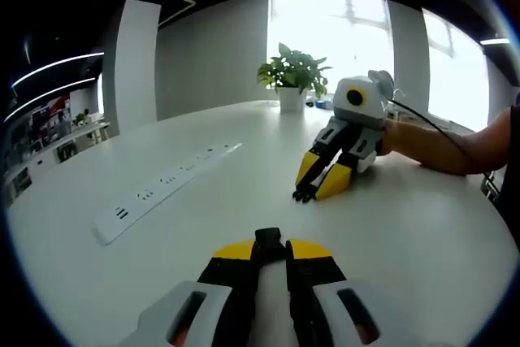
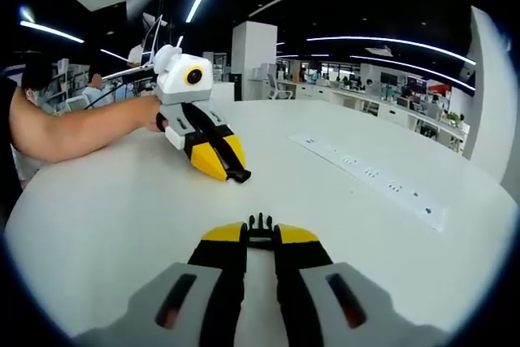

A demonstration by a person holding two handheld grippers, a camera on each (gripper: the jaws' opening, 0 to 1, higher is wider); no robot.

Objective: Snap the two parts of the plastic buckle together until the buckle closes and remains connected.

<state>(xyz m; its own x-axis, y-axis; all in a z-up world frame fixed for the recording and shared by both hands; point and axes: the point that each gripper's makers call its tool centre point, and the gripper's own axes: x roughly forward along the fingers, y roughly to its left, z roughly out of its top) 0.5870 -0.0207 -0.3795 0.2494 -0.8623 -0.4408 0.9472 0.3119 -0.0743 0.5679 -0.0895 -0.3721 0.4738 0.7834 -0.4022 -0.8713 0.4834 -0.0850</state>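
Left gripper view first: my left gripper [image 1: 269,243] has its yellow-tipped jaws drawn in tight on a black buckle part [image 1: 269,240], which pokes out just past the tips, right over the white table [image 1: 203,225]. Across the table sits my right gripper [image 1: 317,191], tips down near the surface, a small black piece showing at its tips, though from here I cannot make out its shape. A bare forearm [image 1: 439,148] runs in behind it from the right edge. Off to the left, a long white power strip [image 1: 162,188] lies flat on the table, well apart from both grippers. Beyond, at the far edge, a potted plant [image 1: 292,77] stands against the bright window.

Right gripper view now: my right gripper [image 2: 260,237] is clamped on the pronged buckle part [image 2: 260,229], its little black prongs sticking up between the yellow tips. My left gripper [image 2: 231,170] faces me from across the table, jaws together on a black piece at the tip, held by an arm [image 2: 81,132] coming in from the left. The two buckle halves are well apart, not joined.
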